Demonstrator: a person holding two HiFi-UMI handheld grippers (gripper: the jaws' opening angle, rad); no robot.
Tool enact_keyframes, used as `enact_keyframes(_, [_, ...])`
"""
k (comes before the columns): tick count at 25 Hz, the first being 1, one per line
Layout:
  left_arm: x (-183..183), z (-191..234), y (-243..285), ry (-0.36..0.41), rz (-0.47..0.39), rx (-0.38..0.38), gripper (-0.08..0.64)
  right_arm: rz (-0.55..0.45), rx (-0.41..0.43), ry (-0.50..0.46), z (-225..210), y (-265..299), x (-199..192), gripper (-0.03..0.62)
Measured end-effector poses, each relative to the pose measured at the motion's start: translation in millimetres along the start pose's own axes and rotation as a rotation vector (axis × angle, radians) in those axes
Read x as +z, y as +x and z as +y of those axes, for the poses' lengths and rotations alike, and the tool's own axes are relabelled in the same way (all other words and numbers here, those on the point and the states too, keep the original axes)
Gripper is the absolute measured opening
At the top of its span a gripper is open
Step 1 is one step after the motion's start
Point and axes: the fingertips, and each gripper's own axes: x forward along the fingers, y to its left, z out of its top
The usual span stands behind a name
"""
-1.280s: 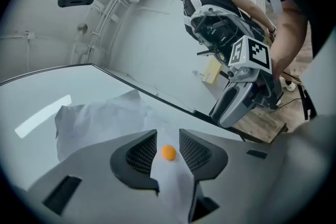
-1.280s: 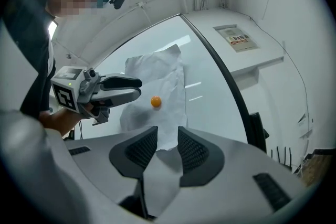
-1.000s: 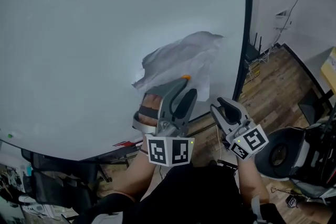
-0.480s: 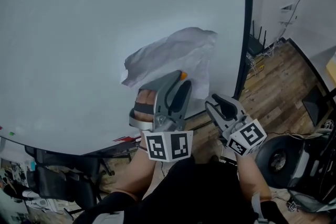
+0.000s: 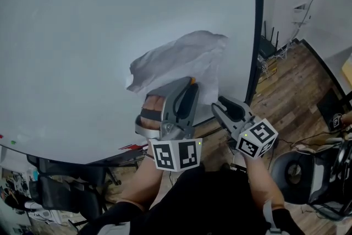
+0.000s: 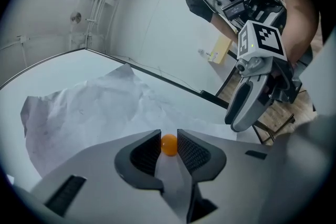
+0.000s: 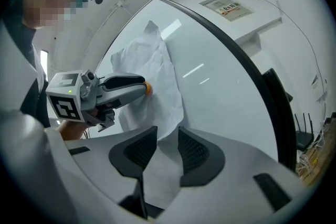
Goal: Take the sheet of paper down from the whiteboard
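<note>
A crumpled white sheet of paper (image 5: 181,58) hangs on the whiteboard (image 5: 82,36), its upper left part curling off the board. A small orange magnet (image 6: 168,145) sits on the sheet's lower edge. My left gripper (image 6: 168,143) has just been closing and its pads now press on that magnet, also seen in the head view (image 5: 193,81). My right gripper (image 7: 167,139) stands just right of it with its jaws a little apart. The sheet's lower corner (image 7: 169,131) hangs at the mouth of the gap, not pinched. In the head view the right gripper (image 5: 217,108) sits below the sheet's right corner.
The board's black frame (image 5: 256,36) runs down just right of the sheet. Beyond it are a white wall and wooden floor (image 5: 286,91) with cables. A tray with a red marker (image 5: 132,147) runs under the board. Dark chairs stand low at both sides.
The left gripper's jaws have narrowed onto the orange magnet. The right gripper has shifted slightly left toward the sheet's lower corner and rolled a little.
</note>
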Motion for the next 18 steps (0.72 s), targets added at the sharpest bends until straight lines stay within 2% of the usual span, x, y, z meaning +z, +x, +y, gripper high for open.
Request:
enact_keyframes(2, [0.5, -0.6, -0.4, -0.006, -0.007, 0.001, 0.106, 0.012, -0.007, 0.025, -3.0, 2.6, -2.4, 0.118])
enact_keyframes(7, [4.6, 0.7, -2.4, -0.026, -0.028, 0.000, 0.077, 0.060, -0.056, 0.016, -11.5, 7.9, -10.9, 0.117])
enact_keyframes(12, [4.7, -0.3, -2.7, -0.035, -0.032, -0.006, 0.064, 0.067, -0.041, 0.042, -10.0, 10.7, -13.6, 0.040])
enact_keyframes(18, [1.2, 0.7, -0.4, -0.025, -0.009, 0.013, 0.078, 0.060, -0.003, 0.057, -3.6, 12.0, -10.8, 0.034])
